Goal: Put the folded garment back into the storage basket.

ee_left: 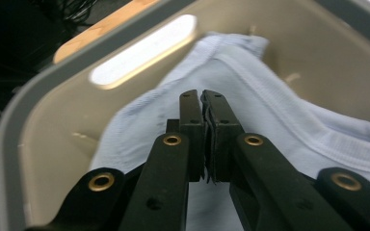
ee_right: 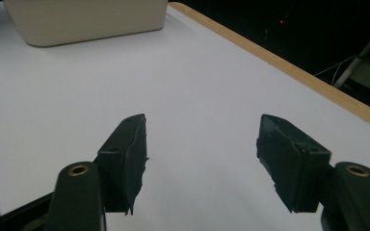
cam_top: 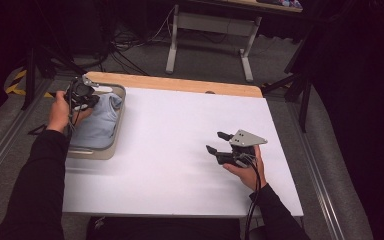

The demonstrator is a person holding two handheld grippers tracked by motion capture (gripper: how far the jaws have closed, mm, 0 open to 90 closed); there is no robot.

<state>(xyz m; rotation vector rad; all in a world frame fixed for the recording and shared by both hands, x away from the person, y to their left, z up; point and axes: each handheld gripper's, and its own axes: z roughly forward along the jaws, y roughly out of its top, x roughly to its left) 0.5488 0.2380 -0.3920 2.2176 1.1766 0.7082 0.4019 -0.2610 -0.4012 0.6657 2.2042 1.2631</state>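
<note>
A light blue cloth (cam_top: 102,122) lies crumpled inside a beige basket (cam_top: 107,152) at the table's left edge. My left gripper (cam_top: 87,100) hangs over the basket's far end with its jaws pressed together. In the left gripper view the shut tips (ee_left: 203,96) sit just above the cloth (ee_left: 279,106), and I see no fold between the pads. The basket wall (ee_left: 53,159) with its slot handle curves around behind. My right gripper (cam_top: 216,142) rests low over the white table at the right, open, with nothing between its fingers (ee_right: 202,139).
The white table top (cam_top: 180,130) stretches between the two hands, with a wooden strip (cam_top: 180,84) along its far edge. In the right gripper view the basket (ee_right: 86,19) stands far off. Desk legs and cables are on the floor beyond.
</note>
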